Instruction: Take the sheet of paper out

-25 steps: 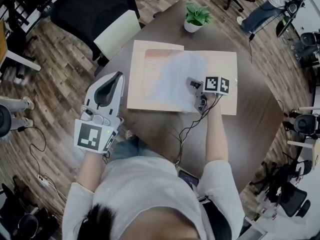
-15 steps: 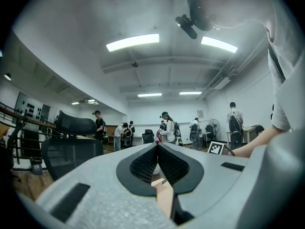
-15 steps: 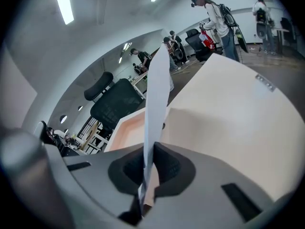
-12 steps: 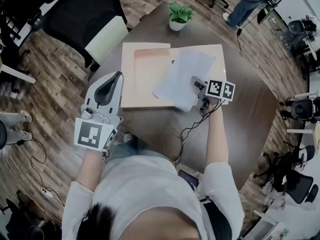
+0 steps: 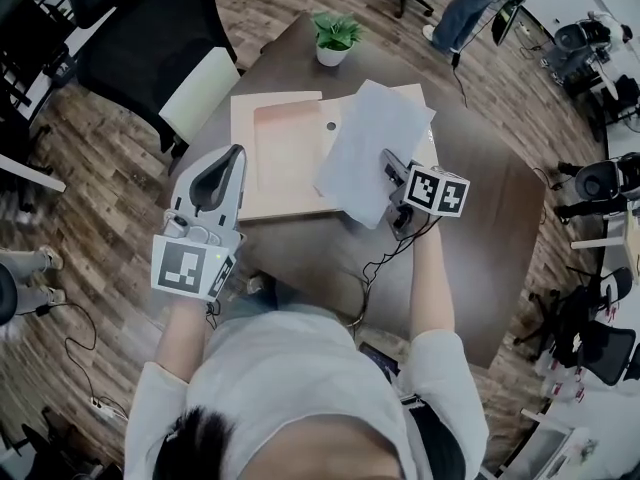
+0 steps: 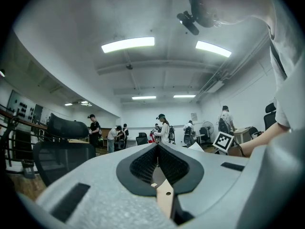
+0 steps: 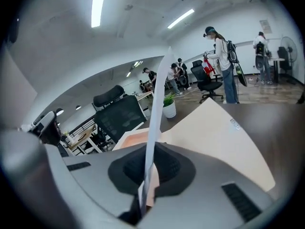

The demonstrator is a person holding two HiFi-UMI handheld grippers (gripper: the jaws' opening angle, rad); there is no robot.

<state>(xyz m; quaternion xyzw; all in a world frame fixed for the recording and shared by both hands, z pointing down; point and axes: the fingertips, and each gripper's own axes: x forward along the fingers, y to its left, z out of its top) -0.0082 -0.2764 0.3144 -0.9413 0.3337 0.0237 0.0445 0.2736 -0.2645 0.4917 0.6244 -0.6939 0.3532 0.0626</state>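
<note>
Right gripper [image 5: 390,173] sits at centre right of the head view, and its jaws are clamped tight on the sheet of paper [image 5: 370,148], pinching it at the near edge. In the right gripper view the gripper [image 7: 145,175] has the sheet [image 7: 157,99] standing edge-on, a thin white strip running from the closed jaws towards the top of the frame. The paper spreads at a tilt over the right half of the open tan folder [image 5: 285,158], with its lower corner past the folder's near edge; whether its far edge touches the folder is hard to tell. The folder lies flat on the dark table [image 5: 480,228], with a small potted plant [image 5: 335,36] beyond it at upper centre. At lower left, the left gripper [image 5: 228,163] is off the table's edge, well apart from the paper. In the left gripper view its jaws [image 6: 158,166] are pressed together with nothing between them, pointing out across the room.
</note>
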